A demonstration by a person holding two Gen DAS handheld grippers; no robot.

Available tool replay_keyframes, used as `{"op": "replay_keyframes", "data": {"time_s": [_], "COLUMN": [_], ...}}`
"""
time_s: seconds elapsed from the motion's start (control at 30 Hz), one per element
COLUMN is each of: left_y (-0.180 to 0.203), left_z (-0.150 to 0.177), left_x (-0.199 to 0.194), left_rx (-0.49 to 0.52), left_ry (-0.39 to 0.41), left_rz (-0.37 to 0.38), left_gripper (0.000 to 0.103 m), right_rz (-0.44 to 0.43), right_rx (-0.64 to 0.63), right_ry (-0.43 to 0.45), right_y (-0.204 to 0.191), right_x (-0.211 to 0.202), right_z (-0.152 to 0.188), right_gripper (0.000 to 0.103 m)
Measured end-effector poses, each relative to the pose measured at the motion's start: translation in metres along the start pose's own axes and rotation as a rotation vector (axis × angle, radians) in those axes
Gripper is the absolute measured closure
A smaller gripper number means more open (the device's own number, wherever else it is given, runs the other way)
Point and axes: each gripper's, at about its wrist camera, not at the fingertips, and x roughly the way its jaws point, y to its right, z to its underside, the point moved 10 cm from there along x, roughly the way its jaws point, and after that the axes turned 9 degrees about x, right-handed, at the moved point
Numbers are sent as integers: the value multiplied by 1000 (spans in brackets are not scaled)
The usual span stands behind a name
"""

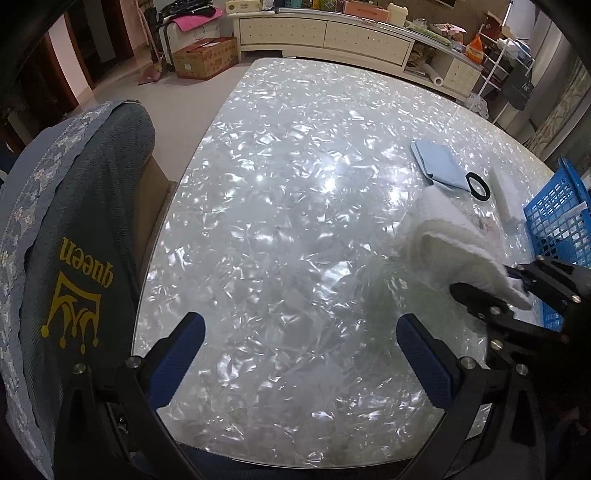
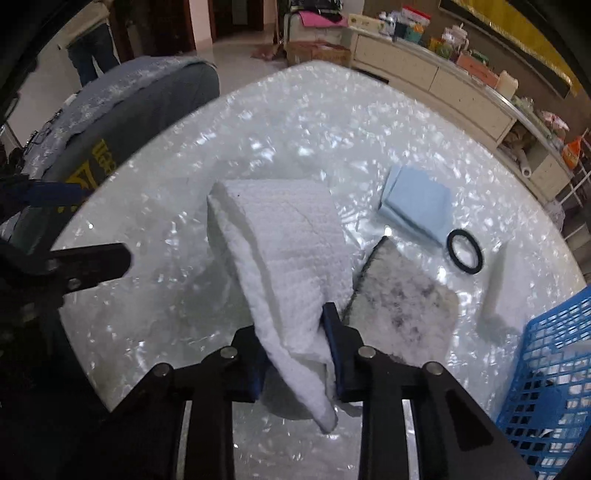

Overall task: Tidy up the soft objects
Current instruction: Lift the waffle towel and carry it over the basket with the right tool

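Note:
My right gripper is shut on a corner of a white towel, which hangs lifted over the shiny table; the towel also shows in the left wrist view, held by the right gripper. My left gripper is open and empty above the table's near left part. A folded light blue cloth lies beyond the towel. A grey speckled pad lies just right of the towel. A blue basket stands at the right edge.
A black ring lies next to the blue cloth. A white foam block lies near the basket. A chair with a grey cover stands at the table's left edge. A low cabinet runs along the far wall.

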Motion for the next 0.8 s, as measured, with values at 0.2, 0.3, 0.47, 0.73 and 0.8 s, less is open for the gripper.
{"op": "replay_keyframes", "data": {"time_s": [0.2, 0.3, 0.47, 0.73, 0.8], "left_y": [15, 22, 36, 68, 80], "left_z": [-4, -7, -15, -23, -26], "left_x": [-13, -22, -41, -68, -72], "left_rx": [26, 39, 59, 120, 138], "left_ry": [26, 42, 82, 128, 134], "left_rz": [12, 22, 38, 52, 64], "left_gripper": [0, 0, 0, 0, 0], "right_rz": [-39, -60, -74, -48, -42], "right_rx": [3, 30, 66, 108, 116], "right_ry": [69, 87, 118, 166, 172], "right_y": [2, 8, 20, 47, 57], "right_x": [-38, -54, -80, -116, -121], "right_z": [-3, -5, -10, -6, -5], "right_gripper": [78, 77, 77, 77, 77]}}
